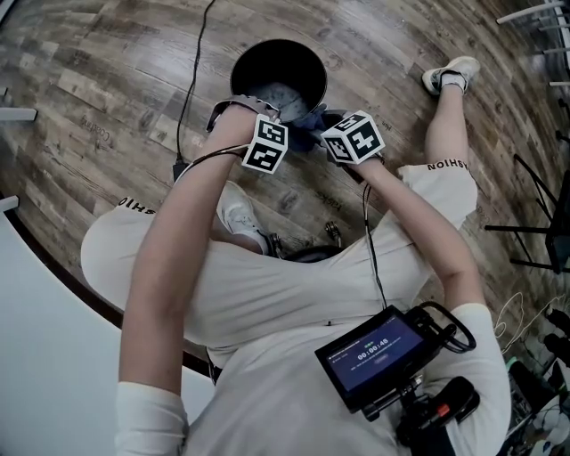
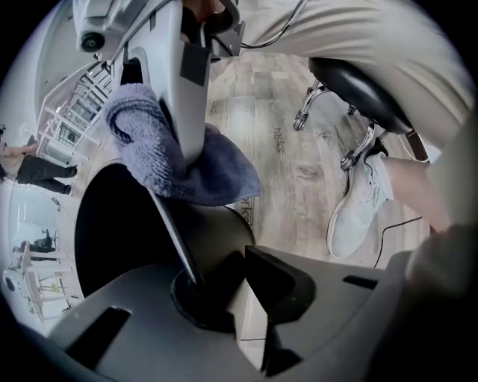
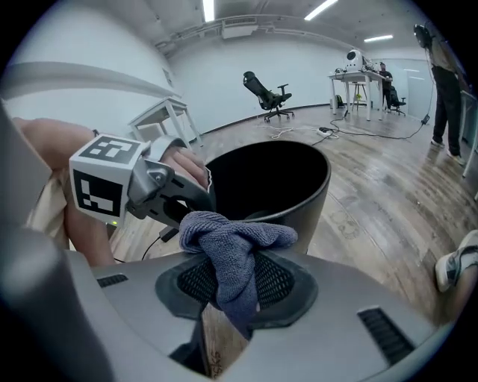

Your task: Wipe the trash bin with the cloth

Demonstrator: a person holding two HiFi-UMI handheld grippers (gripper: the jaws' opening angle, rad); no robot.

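Wood-plank floor [image 1: 107,89] beneath black trash bin [image 1: 305,64]

Ceiling strip lights [image 3: 209,9] are shining above the trash bin [image 3: 310,198], lighting the room brightly and evenly. The bin's inside is showing pure black. Soft shadows are falling on the wooden floor [image 1: 107,80] beside it. Fisheye distortion is bending everything far from the bin, with dark vignetting.

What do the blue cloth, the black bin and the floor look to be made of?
The cloth: soft looped fabric, probably microfibre or terry; its fuzzy pile shows and it folds limply. The trash bin: smooth, thin-walled, dark with a dull sheen, likely plastic, possibly painted metal. The floor: wood-look planks with grain and seams; real wood or laminate cannot be told.
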